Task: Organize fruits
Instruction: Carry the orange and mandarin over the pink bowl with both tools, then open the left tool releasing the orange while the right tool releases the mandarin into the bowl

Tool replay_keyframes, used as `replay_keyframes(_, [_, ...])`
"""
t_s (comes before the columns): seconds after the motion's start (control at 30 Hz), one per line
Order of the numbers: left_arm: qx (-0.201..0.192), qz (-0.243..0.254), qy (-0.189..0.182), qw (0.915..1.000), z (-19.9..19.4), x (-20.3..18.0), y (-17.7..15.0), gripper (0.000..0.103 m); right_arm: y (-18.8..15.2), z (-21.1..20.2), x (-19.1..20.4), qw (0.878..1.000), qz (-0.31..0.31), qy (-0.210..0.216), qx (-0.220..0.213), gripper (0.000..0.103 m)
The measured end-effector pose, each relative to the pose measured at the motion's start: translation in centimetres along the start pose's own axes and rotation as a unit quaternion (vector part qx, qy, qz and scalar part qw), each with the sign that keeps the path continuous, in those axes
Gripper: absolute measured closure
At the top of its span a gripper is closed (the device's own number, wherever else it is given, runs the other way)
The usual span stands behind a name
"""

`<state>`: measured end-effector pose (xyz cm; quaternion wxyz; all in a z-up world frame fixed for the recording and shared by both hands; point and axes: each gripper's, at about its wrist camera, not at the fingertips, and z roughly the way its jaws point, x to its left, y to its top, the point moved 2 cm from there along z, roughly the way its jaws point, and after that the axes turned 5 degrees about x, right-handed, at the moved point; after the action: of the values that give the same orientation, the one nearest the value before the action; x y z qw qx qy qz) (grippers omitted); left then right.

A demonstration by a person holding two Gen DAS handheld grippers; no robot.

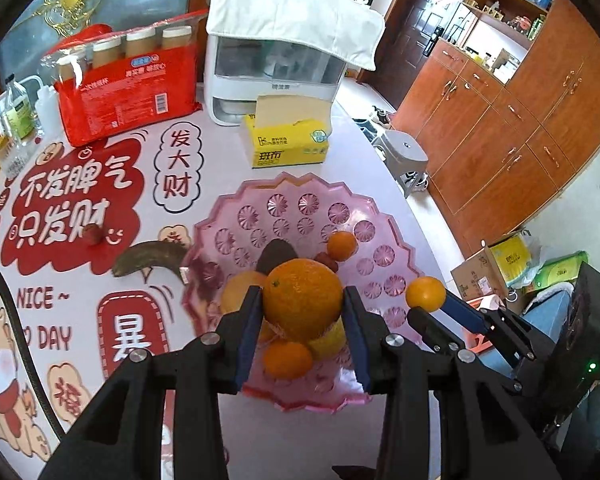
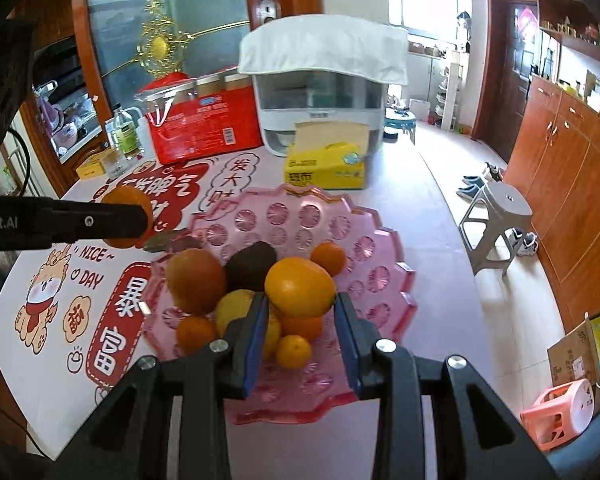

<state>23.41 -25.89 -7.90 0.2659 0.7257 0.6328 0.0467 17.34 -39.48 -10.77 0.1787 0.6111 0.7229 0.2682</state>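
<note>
A pink plastic fruit plate [image 1: 364, 232] [image 2: 384, 248] holds several oranges, a lemon [image 2: 236, 308] and a dark avocado [image 2: 252, 264]. My left gripper [image 1: 302, 308] is shut on a large orange [image 1: 302, 300] and holds it above the plate; the same gripper and orange [image 2: 126, 216] show at the left of the right wrist view. My right gripper [image 2: 300, 312] is shut on a smaller orange [image 2: 300, 286] over the plate's near side; it shows in the left wrist view [image 1: 430, 300] holding that orange [image 1: 425, 293] at the plate's right edge.
On the table outside the plate lie a browned banana [image 1: 148, 258] and a small red fruit [image 1: 94, 234]. Behind stand a yellow tissue box [image 1: 288, 136], a red package [image 1: 128, 88] and a white appliance [image 1: 276, 64]. A grey stool [image 2: 496, 216] stands on the floor to the right.
</note>
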Motion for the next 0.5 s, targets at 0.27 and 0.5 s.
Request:
replay_keyframes(0.27, [0.016, -0.035, -0.057, 0.9977, 4.6, -0.6, 0.2, 0.064, -0.6, 2.8, -2.2, 0.999, 0.018, 0.023, 0.029, 0.069])
replay_keyframes(0.5, [0.032, -0.053, -0.071, 0.9956, 7.3, -0.9, -0.1, 0.064, -0.4, 4.8, -2.5, 0.998, 0.010, 0.038, 0.041, 0.069])
